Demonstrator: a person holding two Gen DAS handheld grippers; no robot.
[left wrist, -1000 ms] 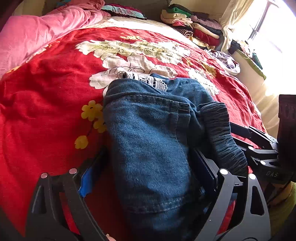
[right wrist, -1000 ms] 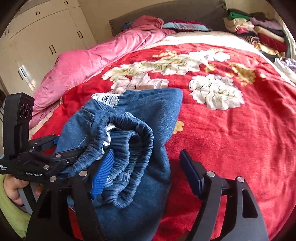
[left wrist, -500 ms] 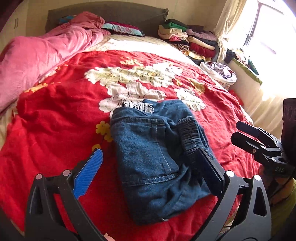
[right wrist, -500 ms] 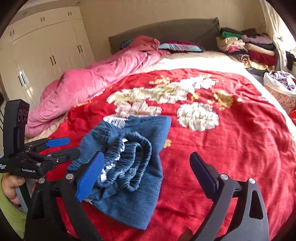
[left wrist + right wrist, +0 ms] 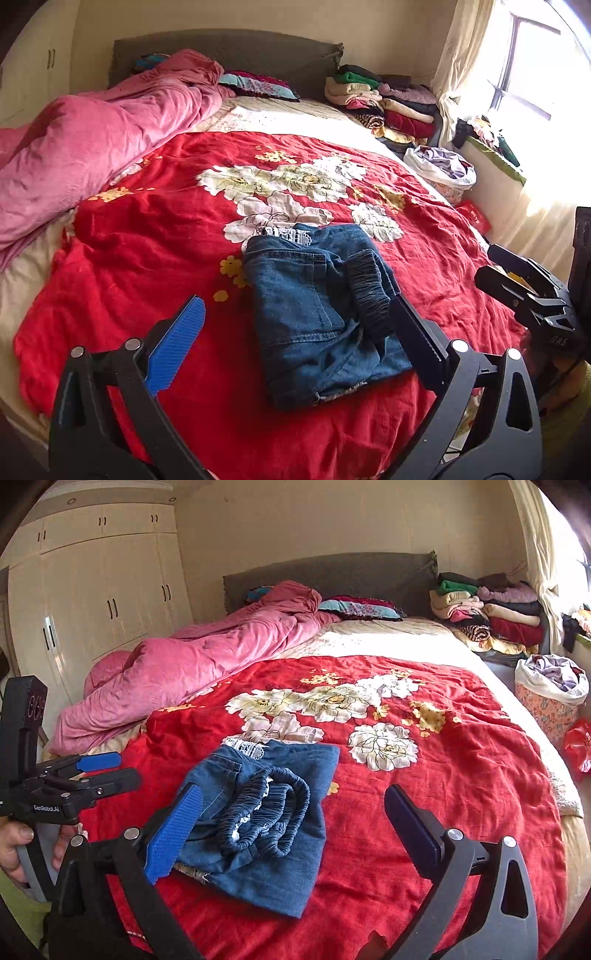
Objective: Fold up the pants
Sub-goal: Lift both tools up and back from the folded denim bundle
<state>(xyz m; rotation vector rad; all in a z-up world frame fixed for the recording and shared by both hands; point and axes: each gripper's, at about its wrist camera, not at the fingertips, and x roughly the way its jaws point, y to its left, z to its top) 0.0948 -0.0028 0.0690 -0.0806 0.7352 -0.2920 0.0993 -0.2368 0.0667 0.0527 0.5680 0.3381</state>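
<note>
One pair of blue denim pants [image 5: 317, 314], folded into a compact bundle, lies on the red floral blanket [image 5: 147, 251] near the foot of the bed; its gathered elastic waistband [image 5: 273, 808] faces up and a strip of white lace [image 5: 245, 747] shows at the far edge. Left gripper [image 5: 295, 339]: jaws spread wide, nothing between the pads, clear of the cloth. Right gripper [image 5: 291, 819]: jaws opening, the bundle seen past its blue pad but not pressed. Beside the bed on the window side, a floral basket [image 5: 546, 712] with a white liner holds loose pale and purple laundry [image 5: 554, 672]. Behind it, a stack of folded clothes [image 5: 384, 99] rests against the dark headboard [image 5: 332, 576]. A rumpled pink duvet [image 5: 92, 140] runs along the opposite side, a patterned pillow [image 5: 362, 609] at its head. White wardrobe doors [image 5: 103, 590] line the wall. A hand [image 5: 14, 845] grips the left handle.
</note>
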